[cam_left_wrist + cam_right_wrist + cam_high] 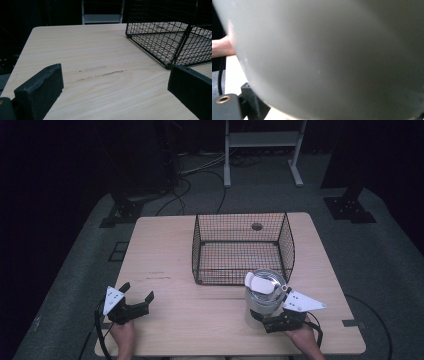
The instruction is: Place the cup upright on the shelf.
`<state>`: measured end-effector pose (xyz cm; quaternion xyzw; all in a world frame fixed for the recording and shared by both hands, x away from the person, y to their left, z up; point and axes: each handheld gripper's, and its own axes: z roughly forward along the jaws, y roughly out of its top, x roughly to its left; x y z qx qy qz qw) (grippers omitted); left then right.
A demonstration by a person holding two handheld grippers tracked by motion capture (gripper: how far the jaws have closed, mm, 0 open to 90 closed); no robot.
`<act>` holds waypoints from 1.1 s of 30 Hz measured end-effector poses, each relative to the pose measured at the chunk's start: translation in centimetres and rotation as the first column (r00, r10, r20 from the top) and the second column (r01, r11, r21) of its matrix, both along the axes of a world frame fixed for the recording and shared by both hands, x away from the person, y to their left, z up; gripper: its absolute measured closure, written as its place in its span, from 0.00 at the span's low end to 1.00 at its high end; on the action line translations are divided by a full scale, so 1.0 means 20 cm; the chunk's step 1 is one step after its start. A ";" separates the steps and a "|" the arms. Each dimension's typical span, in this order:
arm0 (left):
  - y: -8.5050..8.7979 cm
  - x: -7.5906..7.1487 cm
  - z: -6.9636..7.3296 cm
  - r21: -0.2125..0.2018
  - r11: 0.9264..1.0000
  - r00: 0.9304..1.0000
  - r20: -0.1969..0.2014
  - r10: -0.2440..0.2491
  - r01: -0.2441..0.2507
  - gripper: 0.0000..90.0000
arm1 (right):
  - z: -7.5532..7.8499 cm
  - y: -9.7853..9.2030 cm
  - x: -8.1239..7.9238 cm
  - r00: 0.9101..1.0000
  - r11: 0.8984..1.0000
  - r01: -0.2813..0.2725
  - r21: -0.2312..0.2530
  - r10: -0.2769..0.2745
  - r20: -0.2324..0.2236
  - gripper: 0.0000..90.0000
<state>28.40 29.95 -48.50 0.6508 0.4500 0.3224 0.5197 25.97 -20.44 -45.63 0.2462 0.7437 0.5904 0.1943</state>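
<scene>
A pale grey round pot (262, 301) with a shiny lid and a white handle stands near the table's front right, just in front of the black wire basket (243, 270). My right gripper (265, 318) reaches in from the right with its jaws against the pot's lower wall, shut on it. In the right gripper view the pot's curved wall (332, 55) looms very close, and one black finger (254, 100) touches it at the lower left. My left gripper (137, 292) rests open at the front left, nothing between its jaws (115, 85).
The wire basket (160, 37) sits at the table's middle back and has nothing in it. The wooden table (170, 250) has a small scuff mark (100, 72) ahead of the left gripper. A round hole (257, 226) is in the tabletop behind the basket. Cables lie on the floor beyond.
</scene>
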 end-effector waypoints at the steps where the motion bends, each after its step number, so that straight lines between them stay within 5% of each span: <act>1: 0.00 0.00 0.00 0.000 1.000 1.000 0.000 0.000 0.000 0.00 | 0.00 0.00 0.00 1.000 1.000 0.000 0.000 0.000 0.000 0.08; 17: 0.00 0.00 0.00 -0.003 1.000 1.000 0.000 -0.001 0.001 0.00 | 0.01 -0.01 0.01 1.000 1.000 0.001 0.026 -0.001 -0.025 0.08; 24: 0.01 0.00 0.00 -0.008 1.000 1.000 -0.002 -0.002 0.002 0.00 | 0.06 -0.01 0.03 1.000 0.999 -0.009 0.031 0.009 0.016 0.08; 33: 0.01 0.00 0.00 -0.009 1.000 1.000 0.003 -0.004 0.004 0.00 | 0.11 0.00 0.04 0.999 0.997 -0.028 0.066 0.027 0.016 0.08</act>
